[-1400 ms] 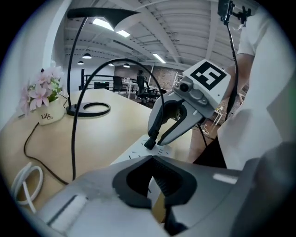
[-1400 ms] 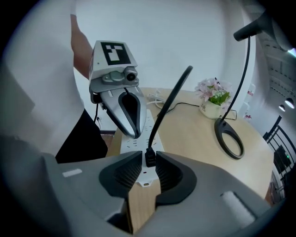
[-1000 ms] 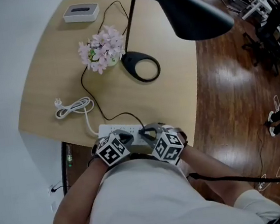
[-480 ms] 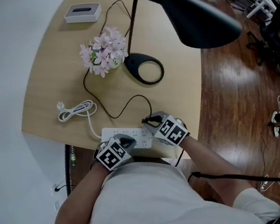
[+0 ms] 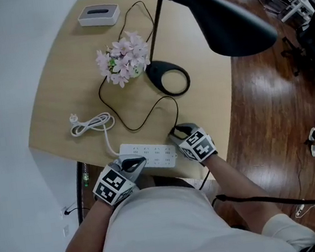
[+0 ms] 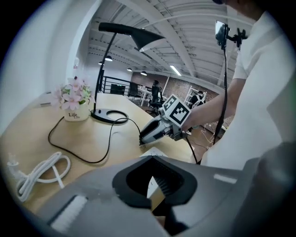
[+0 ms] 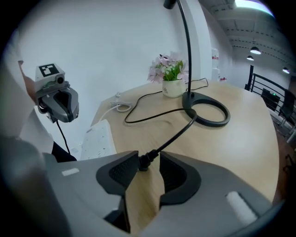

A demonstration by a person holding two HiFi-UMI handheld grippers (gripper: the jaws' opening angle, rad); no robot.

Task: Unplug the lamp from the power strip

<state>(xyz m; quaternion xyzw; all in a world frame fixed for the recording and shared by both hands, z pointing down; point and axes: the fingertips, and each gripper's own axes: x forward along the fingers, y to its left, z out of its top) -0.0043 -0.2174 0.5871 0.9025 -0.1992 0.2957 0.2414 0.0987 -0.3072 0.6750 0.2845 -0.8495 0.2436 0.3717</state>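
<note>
The black lamp plug (image 7: 142, 162) is out of its socket. It sits between the ribbed jaws of the right gripper (image 5: 181, 132), which are opening, just off the 2 o'clock end of the white power strip (image 5: 148, 154). The strip lies along the table's (image 5: 65, 83) near rim. Bare pale wood stays open at 12 o'clock, up to the ring-shaped lamp base (image 5: 169, 80). A second ago both grippers crowded the strip. The left gripper (image 5: 135, 163), jaws together and empty, has since backed to its 6 o'clock edge.

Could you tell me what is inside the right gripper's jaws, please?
The lamp's black plug, with the right gripper's jaws opening around it. Its prongs are covered.
</note>
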